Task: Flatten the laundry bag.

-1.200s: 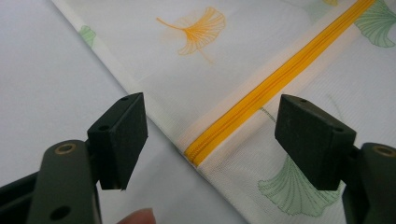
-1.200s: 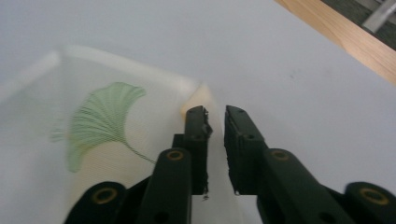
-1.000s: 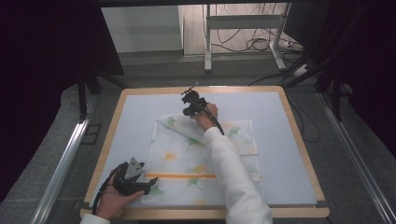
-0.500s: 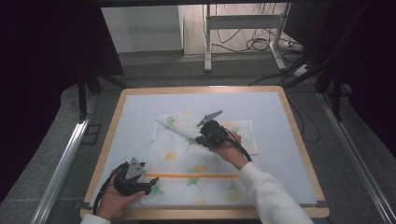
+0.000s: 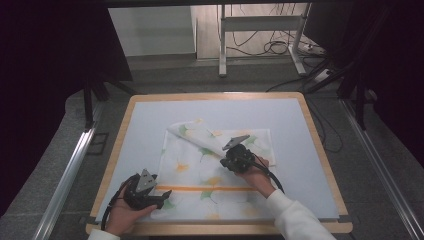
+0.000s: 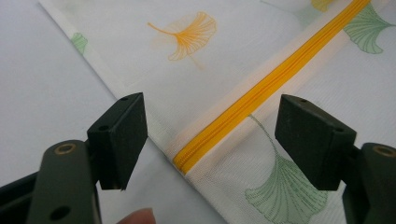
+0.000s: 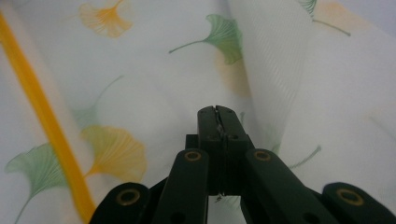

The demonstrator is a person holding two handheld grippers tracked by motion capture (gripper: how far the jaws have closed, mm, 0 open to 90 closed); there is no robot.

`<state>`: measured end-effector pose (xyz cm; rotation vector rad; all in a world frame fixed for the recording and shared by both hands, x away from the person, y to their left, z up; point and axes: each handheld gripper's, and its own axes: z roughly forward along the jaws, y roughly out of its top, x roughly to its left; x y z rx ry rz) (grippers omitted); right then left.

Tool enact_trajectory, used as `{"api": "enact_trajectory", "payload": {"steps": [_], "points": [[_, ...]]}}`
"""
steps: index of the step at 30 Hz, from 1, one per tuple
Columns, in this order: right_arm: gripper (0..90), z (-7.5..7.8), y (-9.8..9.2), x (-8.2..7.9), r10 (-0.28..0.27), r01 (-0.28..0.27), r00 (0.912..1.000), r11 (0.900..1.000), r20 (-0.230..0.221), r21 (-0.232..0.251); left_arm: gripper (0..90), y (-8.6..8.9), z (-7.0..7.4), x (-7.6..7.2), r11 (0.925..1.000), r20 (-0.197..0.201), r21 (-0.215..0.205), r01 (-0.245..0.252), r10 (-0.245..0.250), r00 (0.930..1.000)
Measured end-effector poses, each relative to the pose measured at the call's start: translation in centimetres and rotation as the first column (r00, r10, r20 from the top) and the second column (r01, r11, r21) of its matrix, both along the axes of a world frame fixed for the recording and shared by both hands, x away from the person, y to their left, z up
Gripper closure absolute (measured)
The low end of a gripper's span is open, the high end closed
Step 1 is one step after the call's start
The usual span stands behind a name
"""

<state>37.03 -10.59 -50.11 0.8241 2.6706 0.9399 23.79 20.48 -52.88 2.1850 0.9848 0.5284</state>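
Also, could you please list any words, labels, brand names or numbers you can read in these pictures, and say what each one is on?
None: no readable text stands anywhere.
The cloth carries only printed ginkgo leaves and an orange zip, no label.
The left tool, the right tool and the table bear no visible marking.

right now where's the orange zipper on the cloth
In the high view the orange zipper runs sideways across the near part of the cloth, its left end right by the open left gripper.
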Motion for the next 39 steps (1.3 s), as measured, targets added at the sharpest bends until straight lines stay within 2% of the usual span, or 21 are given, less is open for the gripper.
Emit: {"api": "enact_trajectory", "payload": {"steps": [5,13,21,24,27,31,32,34,35,36,39], "points": [[89.2,-0.7,0.5,1.1,-0.021,0.022,0.9995,0.999,0.021,-0.042,25.4,-0.2,-0.1,0.0,0.9999,-0.004,0.006,0.009,-0.009,1.0],[89.3,-0.6,-0.3,2.0,-0.062,0.064,0.9972,0.996,0.041,-0.065,25.4,-0.3,0.0,0.0,0.9999,-0.004,0.008,0.012,-0.012,0.9999],[89.3,-0.9,-0.9,3.6,-0.093,0.096,0.9947,0.993,0.044,-0.064,25.4,-0.2,0.0,0.0,0.9999,-0.002,0.006,0.011,-0.011,0.9999],[89.3,-1.2,-1.2,4.5,-0.106,0.109,0.9934,0.991,0.044,-0.079,25.4,-0.2,0.0,0.0,1.0,-0.001,0.003,0.009,-0.009,1.0],[89.3,-1.3,-2.0,6.0,-0.142,0.146,0.9887,0.987,0.046,-0.072,25.4,-0.2,0.0,0.0,0.9999,0.0,0.003,0.01,-0.01,1.0],[89.3,-1.4,-2.5,6.9,-0.157,0.158,0.9872,0.986,0.029,-0.049,25.4,-0.2,0.0,-0.1,0.9999,0.0,0.004,0.01,-0.01,0.9999],[87.3,-1.3,-2.8,7.1,-0.149,0.149,0.9888,0.988,0.012,-0.041,25.4,-0.1,0.0,-0.1,0.9999,0.0,0.003,0.011,-0.011,0.9999],[77.8,-1.1,-3.0,7.0,-0.13,0.13,0.9915,0.991,-0.005,-0.035,25.4,-0.1,0.0,0.0,0.9999,0.0,0.004,0.011,-0.011,0.9999],[77.8,-1.1,-3.0,7.0,-0.13,0.13,0.9915,0.991,-0.005,-0.035,25.4,-0.1,0.0,0.0,0.9999,-0.002,0.004,0.011,-0.011,0.9999],[67.9,-0.8,-3.2,6.8,-0.114,0.113,0.9932,0.993,-0.027,-0.036,25.4,-0.1,-0.1,0.0,0.9999,-0.003,0.007,0.013,-0.013,0.9999],[56.4,-0.3,-4.0,6.2,-0.125,0.124,0.9918,0.992,-0.028,-0.035,25.4,-0.2,-0.1,0.0,0.9999,0.0,0.006,0.013,-0.013,0.9999]]}}
